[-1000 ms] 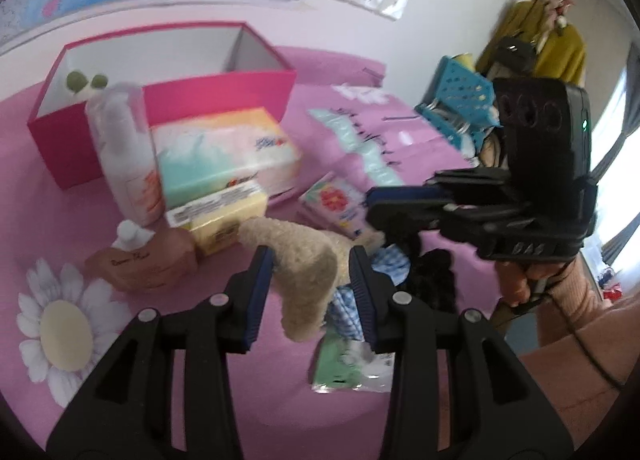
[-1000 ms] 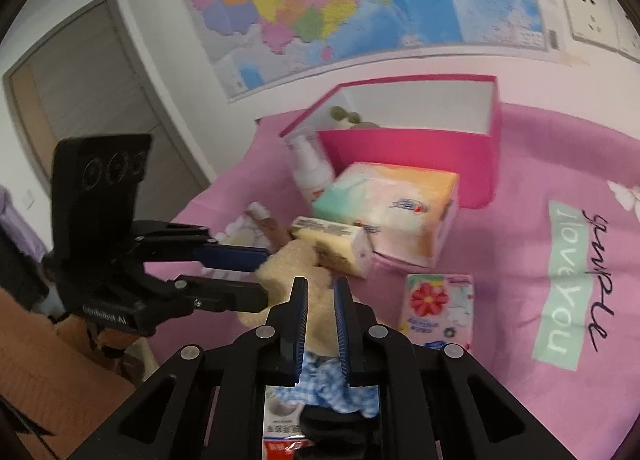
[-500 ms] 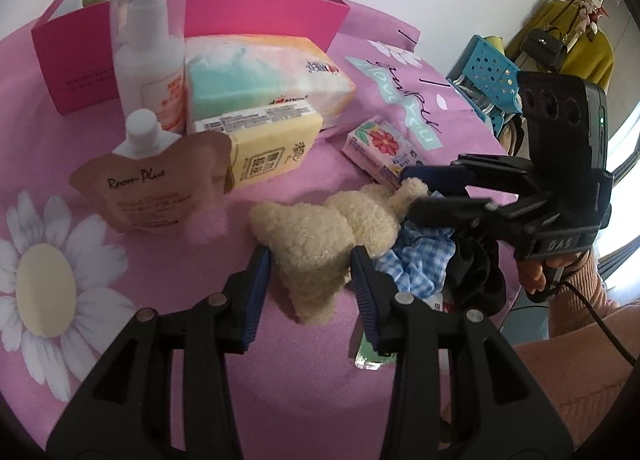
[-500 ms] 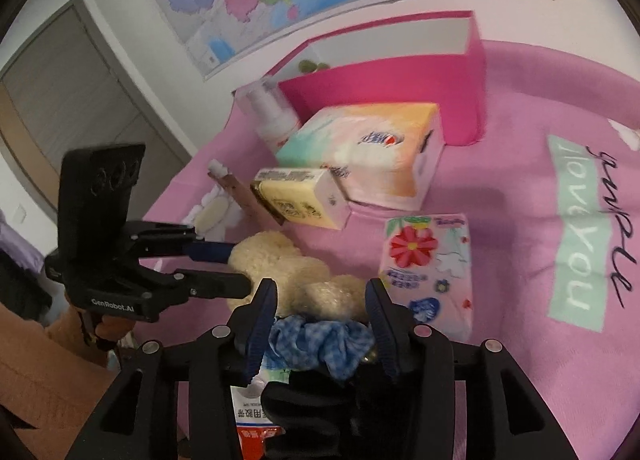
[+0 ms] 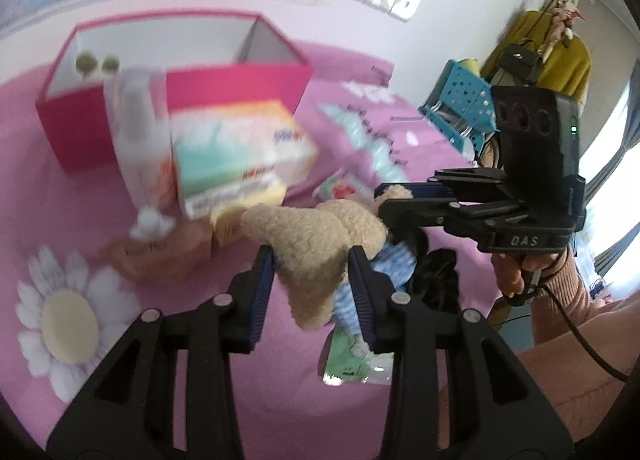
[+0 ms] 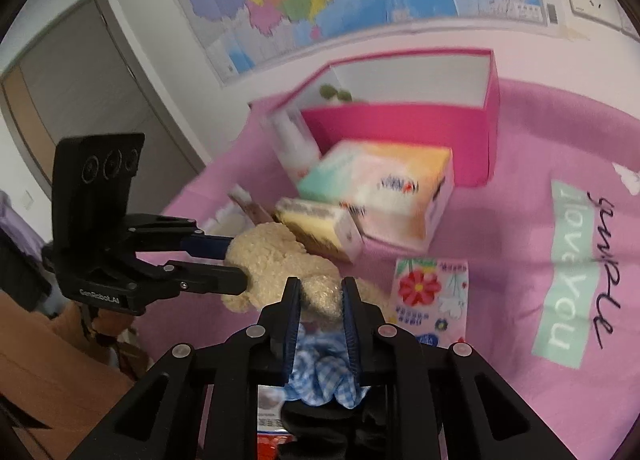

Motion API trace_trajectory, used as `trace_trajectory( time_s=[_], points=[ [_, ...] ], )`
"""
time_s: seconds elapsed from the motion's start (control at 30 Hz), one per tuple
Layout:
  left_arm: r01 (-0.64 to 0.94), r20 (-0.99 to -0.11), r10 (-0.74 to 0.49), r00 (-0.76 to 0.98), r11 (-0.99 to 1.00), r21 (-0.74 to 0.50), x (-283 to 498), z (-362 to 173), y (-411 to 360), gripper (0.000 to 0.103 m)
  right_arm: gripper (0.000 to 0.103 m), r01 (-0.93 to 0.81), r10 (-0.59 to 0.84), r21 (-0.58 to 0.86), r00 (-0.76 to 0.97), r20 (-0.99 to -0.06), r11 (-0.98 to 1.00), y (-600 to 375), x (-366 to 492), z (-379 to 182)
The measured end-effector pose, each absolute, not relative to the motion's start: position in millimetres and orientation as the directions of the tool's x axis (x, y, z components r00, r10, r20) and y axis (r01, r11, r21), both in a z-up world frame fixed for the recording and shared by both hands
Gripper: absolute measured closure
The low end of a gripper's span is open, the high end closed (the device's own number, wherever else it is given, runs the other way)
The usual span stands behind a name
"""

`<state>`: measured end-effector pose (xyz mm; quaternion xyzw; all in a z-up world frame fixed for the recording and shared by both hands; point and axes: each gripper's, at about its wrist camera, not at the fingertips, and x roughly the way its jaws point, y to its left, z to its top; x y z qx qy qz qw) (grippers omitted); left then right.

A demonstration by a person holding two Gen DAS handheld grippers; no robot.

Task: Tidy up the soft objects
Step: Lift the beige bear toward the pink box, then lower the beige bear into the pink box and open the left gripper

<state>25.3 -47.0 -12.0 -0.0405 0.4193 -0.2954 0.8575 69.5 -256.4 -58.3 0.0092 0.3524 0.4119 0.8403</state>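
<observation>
plush toy (image 5: 316, 236) up off the pink blanket (image 5: 280, 400), strung between both grippers | left gripper (image 5: 312, 272) clamped on its one end | right gripper (image 6: 320, 296) pinching the other end | blue checkered scrunchie (image 6: 320, 372) sits right under the right one | pink box (image 6: 400, 120) well behind

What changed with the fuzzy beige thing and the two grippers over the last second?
The right gripper, wide open half a second ago, has closed on the beige plush. The left gripper stays clamped on it, and the plush has lifted off the pink cloth. The pink box and tissue packs stayed put.
</observation>
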Motion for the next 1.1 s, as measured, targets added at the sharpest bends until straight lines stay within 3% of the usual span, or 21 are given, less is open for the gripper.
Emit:
trace_trajectory(
  time_s=[0.27, 0.63, 1.1],
  points=[
    [0.511, -0.658, -0.516, 0.548, 0.830, -0.225, 42.9, 29.4, -49.6, 0.063, 0.083, -0.697, 0.707, 0.255, 0.495, -0.505, 0.671, -261.6, 74.8, -21.6],
    [0.452, -0.649, -0.393, 0.652, 0.888, -0.083, 129.4, 73.2, -58.8, 0.063, 0.083, -0.671, 0.677, 0.183, 0.616, -0.403, 0.718, -252.5, 140.4, 33.2],
    [0.369, -0.766, -0.233, 0.600, 0.930, 0.007, 213.3, 33.2, -68.5, 0.063, 0.083, -0.599, 0.588, 0.154, 0.647, -0.485, 0.786, -226.6, 225.6, 8.8]
  ],
)
